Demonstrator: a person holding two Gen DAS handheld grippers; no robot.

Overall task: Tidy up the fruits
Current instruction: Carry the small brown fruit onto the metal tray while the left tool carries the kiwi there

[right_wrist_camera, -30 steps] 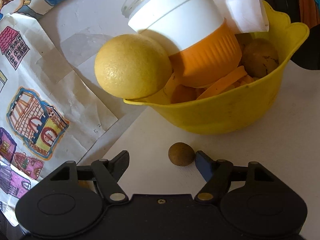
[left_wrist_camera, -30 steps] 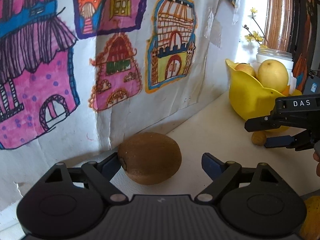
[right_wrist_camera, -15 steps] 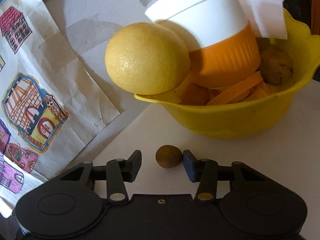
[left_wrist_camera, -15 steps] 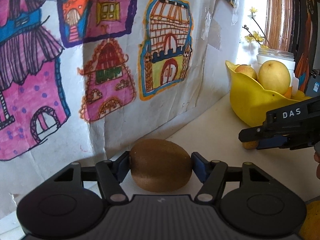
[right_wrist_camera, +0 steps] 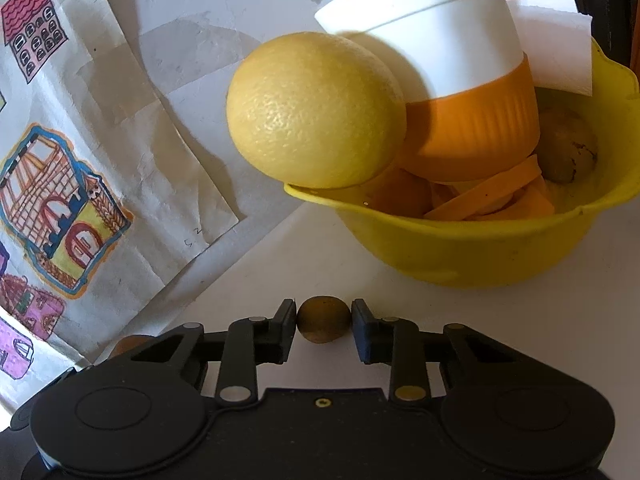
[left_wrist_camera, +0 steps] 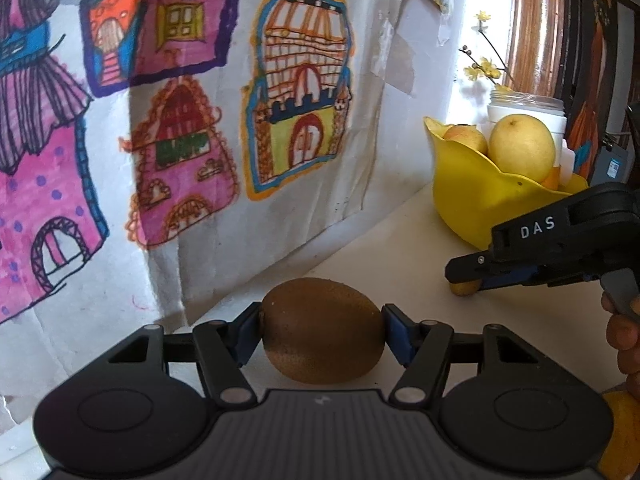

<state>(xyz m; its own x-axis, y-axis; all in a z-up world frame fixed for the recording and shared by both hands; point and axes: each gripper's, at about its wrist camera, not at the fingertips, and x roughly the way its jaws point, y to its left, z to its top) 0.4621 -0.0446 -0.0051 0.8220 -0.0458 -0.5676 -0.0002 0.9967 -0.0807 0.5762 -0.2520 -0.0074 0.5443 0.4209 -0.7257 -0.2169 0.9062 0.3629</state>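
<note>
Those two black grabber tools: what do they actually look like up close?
Both are matte black plastic. The left gripper has a ribbed grey top, two round discs, silver pivot pins on angled links, and blue finger pads. The right gripper is built alike, with one brass-coloured pin and screw; seen from the side it carries white letters "DAS". Bare fingertips of the right hand show. No cables are visible.

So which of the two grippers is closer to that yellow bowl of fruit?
The right gripper. It sits just in front of the yellow bowl, closed on a small brown fruit. The left gripper grips a kiwi farther back along the wall.
</note>
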